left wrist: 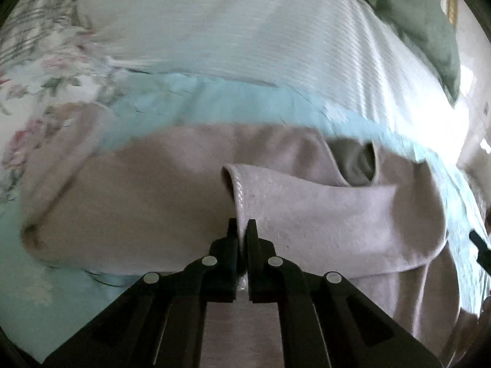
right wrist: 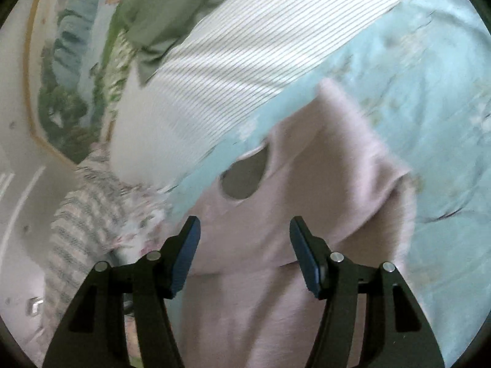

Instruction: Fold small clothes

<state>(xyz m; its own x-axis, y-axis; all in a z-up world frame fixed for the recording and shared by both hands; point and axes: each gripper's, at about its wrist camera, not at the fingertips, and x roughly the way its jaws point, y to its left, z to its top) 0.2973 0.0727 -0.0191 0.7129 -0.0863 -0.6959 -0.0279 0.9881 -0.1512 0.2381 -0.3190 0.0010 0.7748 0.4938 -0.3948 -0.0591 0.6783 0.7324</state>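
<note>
A small pale pink top [left wrist: 159, 202] lies on a light blue bedspread [left wrist: 214, 101]. My left gripper [left wrist: 242, 230] is shut on the ribbed cuff of its sleeve [left wrist: 322, 211], which is pulled across the body of the top. The neck opening [left wrist: 357, 161] shows behind the sleeve. In the right wrist view the same pink top [right wrist: 322, 184] lies under my right gripper [right wrist: 245, 245], which is open and empty above it, with the neck hole [right wrist: 245, 178] just ahead. The right gripper's tip also shows in the left wrist view [left wrist: 480, 245].
A white ribbed blanket [left wrist: 245, 30] and a green cloth [left wrist: 429, 30] lie at the back of the bed. A floral pillow [left wrist: 40, 70] is at the left. A striped floral cushion [right wrist: 83, 224] and a framed painting [right wrist: 61, 70] show in the right wrist view.
</note>
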